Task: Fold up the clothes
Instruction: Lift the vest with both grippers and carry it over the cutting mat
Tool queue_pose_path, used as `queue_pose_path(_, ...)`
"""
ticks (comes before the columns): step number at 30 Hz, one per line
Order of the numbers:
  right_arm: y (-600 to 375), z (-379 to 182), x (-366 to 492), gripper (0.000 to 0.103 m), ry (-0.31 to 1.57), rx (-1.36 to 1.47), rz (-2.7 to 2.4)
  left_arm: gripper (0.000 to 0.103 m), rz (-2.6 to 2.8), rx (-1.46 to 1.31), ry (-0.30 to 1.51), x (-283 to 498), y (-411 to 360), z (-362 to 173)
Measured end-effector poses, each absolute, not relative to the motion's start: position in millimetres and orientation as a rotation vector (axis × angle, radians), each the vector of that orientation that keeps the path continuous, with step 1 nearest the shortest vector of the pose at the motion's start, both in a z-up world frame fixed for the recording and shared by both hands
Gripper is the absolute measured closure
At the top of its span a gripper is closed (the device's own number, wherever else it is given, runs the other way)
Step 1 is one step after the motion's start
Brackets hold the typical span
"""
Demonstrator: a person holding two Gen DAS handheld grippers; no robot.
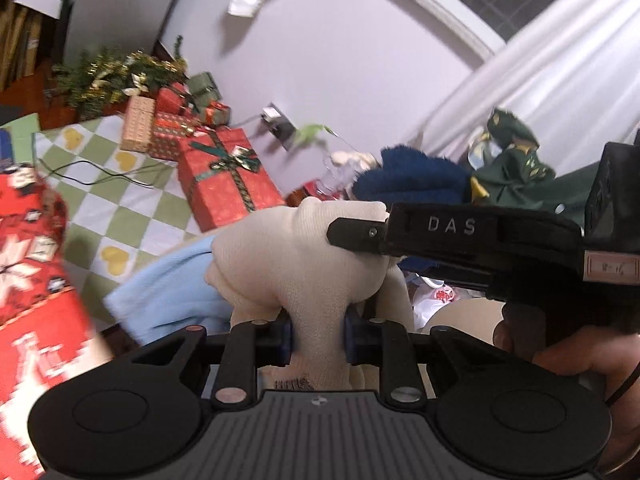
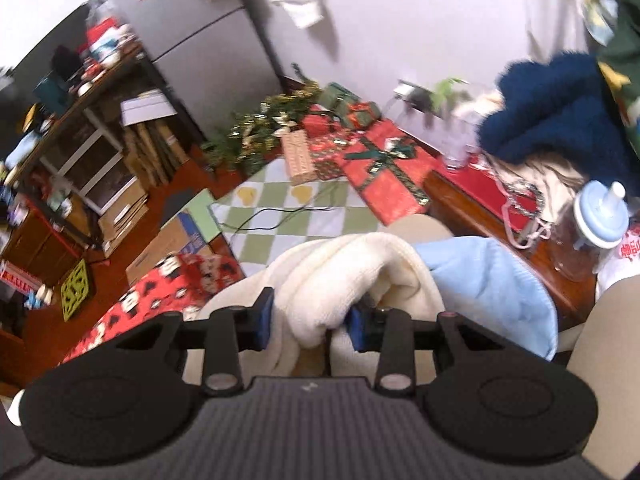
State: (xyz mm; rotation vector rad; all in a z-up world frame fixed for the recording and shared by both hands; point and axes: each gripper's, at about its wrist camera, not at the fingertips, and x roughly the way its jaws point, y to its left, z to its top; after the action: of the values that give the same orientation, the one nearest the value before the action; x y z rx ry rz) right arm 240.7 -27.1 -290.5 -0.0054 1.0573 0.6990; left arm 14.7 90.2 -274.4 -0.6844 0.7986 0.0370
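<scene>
While a bunched cream garment [image 1: 296,256] is seen pinched in the left gripper [image 1: 318,338] in the left wrist view, it is also clamped by the right gripper [image 2: 308,322] above a blue cloth [image 2: 492,280] in the right, so folding is judged barely begun.

— How's the left gripper [image 1: 318,338] sitting?

— Blue pads [image 1: 285,338] pinched in tight on a bunch of the cream garment [image 1: 296,256], which bulges up between them.

— And the other one?

— The right gripper [image 2: 310,322] grips cream cloth too, though its pads stand wider. In the left view it reaches across just above, side-on, with a bare hand [image 1: 560,352] wrapped round its handle at the right edge.
</scene>
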Motion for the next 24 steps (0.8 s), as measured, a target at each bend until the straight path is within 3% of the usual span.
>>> queue_pose_path(10, 100.9, -244.0, 9.2, 0.063, 1.104, -0.100, 0.917, 0.080, 0.187, -0.748, 0.790, -181.0, 190.6, -254.5)
queue_pose_path(18, 214.4, -288.4, -204.7, 0.063, 1.196, -0.225, 1.116, 0.080, 0.422, -0.810, 0.870, -352.2, 263.0, -291.3)
queue_pose_path(24, 254.3, -337.5, -314.8, 0.063, 1.268, -0.344, 1.211, 0.080, 0.567, -0.830, 0.951, -448.4, 291.2, -335.6)
